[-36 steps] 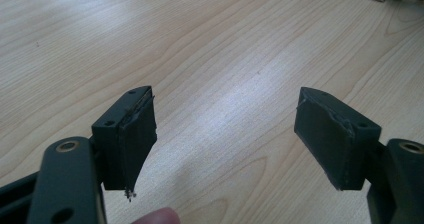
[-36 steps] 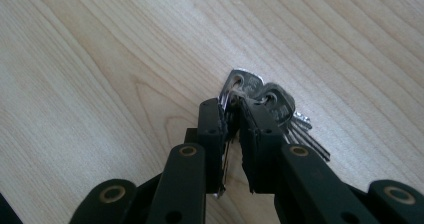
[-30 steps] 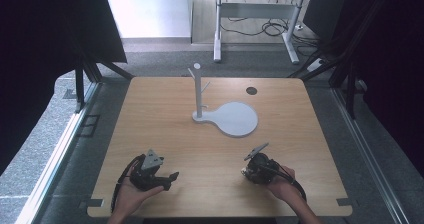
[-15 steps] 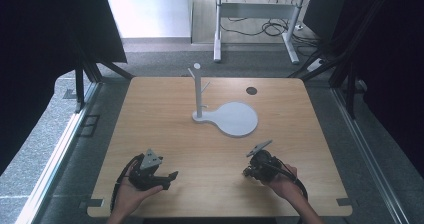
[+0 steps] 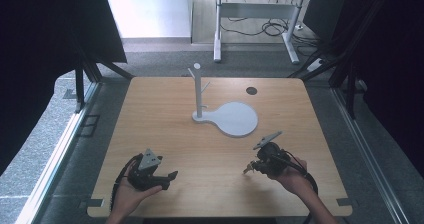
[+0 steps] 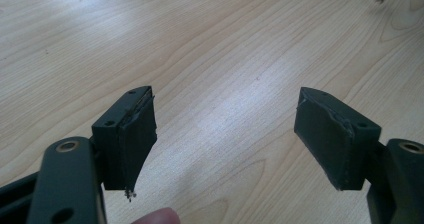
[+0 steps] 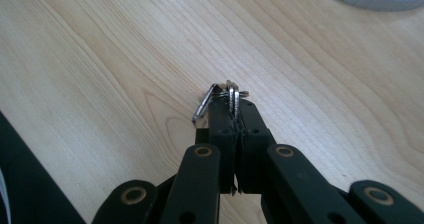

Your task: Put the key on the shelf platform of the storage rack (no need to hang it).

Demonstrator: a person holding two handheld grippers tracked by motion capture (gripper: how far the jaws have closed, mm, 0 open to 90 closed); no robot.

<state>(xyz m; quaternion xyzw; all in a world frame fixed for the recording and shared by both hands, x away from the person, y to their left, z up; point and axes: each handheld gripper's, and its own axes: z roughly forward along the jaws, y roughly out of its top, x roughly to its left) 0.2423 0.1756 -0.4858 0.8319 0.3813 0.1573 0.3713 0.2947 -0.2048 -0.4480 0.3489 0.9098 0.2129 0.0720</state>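
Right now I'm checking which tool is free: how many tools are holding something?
1. The right tool is shut on a metal key ring; the left tool is open over bare table.

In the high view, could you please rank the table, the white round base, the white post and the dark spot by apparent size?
1. table
2. white round base
3. white post
4. dark spot

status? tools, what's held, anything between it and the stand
Left tool open, empty, low over table. Right tool shut on metal key ring, near right front. White stand on its round base, pegs bare. Bare wood between.
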